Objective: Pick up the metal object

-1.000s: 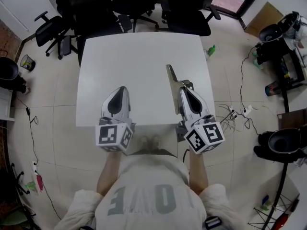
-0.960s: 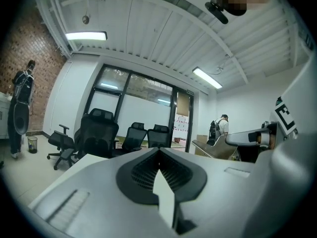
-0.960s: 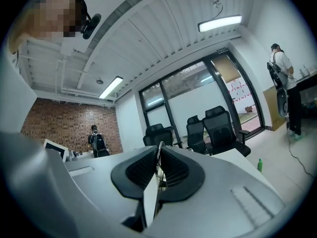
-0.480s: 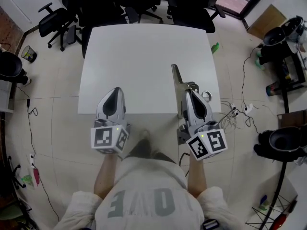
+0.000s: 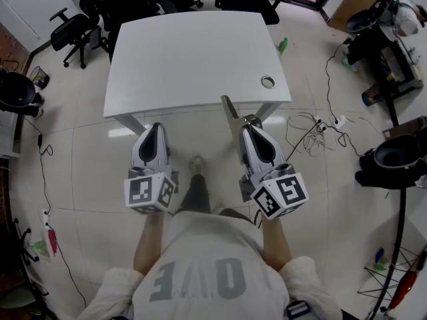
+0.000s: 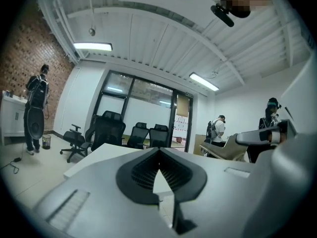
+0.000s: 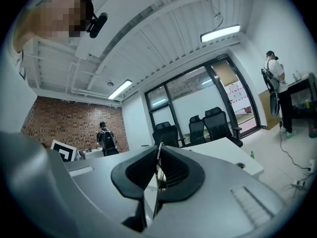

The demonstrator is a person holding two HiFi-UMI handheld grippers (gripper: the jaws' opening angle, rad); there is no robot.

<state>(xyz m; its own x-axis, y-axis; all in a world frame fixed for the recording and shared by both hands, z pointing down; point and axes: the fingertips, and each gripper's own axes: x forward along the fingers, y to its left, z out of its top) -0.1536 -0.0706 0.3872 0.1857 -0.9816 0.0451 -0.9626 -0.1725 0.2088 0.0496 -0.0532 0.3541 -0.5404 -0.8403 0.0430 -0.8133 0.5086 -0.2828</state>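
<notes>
The metal object [image 5: 231,111] is a flat, narrow strip of metal. It sticks forward out of my right gripper [image 5: 247,127], which is shut on its near end. In the head view it hangs over the floor just in front of the near edge of the white table [image 5: 187,52]. In the right gripper view the strip [image 7: 157,175] shows edge-on, pinched between the ribbed pads [image 7: 174,172]. My left gripper [image 5: 155,128] is level with the right one, also off the table, shut with nothing in it [image 6: 158,151].
A round cable hole [image 5: 268,81] sits near the table's right front corner. Black office chairs [image 5: 80,29] stand behind and left of the table. Cables and a power strip [image 5: 320,129] lie on the floor to the right. Other people [image 7: 275,78] stand in the room.
Both grippers have drawn back from above the table to over the floor in front of it. The metal strip came along in the right gripper. The table now lies farther ahead.
</notes>
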